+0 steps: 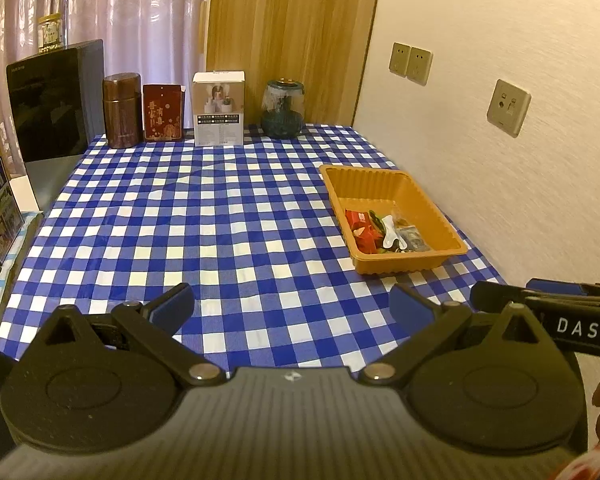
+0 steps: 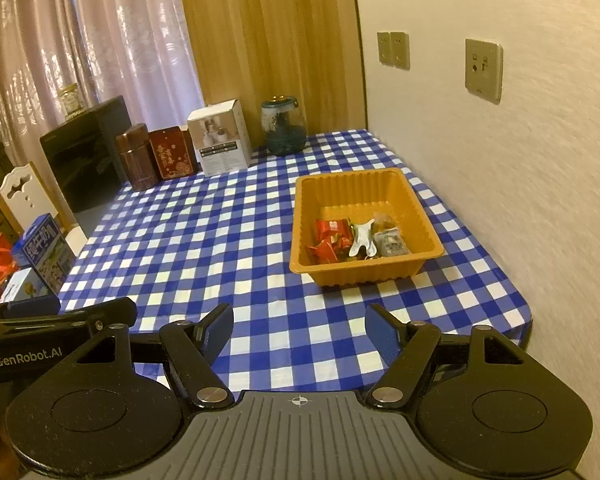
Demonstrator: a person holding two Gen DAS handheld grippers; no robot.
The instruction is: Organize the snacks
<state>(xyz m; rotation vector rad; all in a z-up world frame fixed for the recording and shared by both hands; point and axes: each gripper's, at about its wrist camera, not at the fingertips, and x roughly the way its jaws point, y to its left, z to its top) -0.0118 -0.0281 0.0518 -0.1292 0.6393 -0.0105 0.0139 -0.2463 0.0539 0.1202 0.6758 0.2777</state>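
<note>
- Left gripper (image 1: 292,304): fingers spread wide, nothing held; only checked cloth (image 1: 220,220) seen between them.
- Right gripper (image 2: 299,334): fingers well apart too, nothing between them, nothing gripped.
- Both grippers are held low over the near edge of the surface, side by side, pointed down toward the far end.
- Snacks (image 2: 356,238) are found piled in the near half of the orange tray (image 2: 364,272); far half of tray is bare. Seen from right wrist view at approx 12 o'clock; from left wrist view the snacks (image 1: 384,232) lie at approx 2 o'clock.
- Tray sits near the wall-side edge of the surface, well apart from the row of tins, box & jar at the far end.
- No loose snack is seen on the cloth, so task is judged near done or done.
- Handling, judged: small wrapped packets, red ones w/ crinkly foil, one clear bag; likely very light, soft, slippery. Best pinched across the flat middle or a sealed end, gently, so contents are not crushed.
- Tray looks thin moulded plastic w/ ribbed walls: light, flexible, likely to slide on the cloth. It would be taken by the near rim, or by opposite rims w/ both grippers.
</note>
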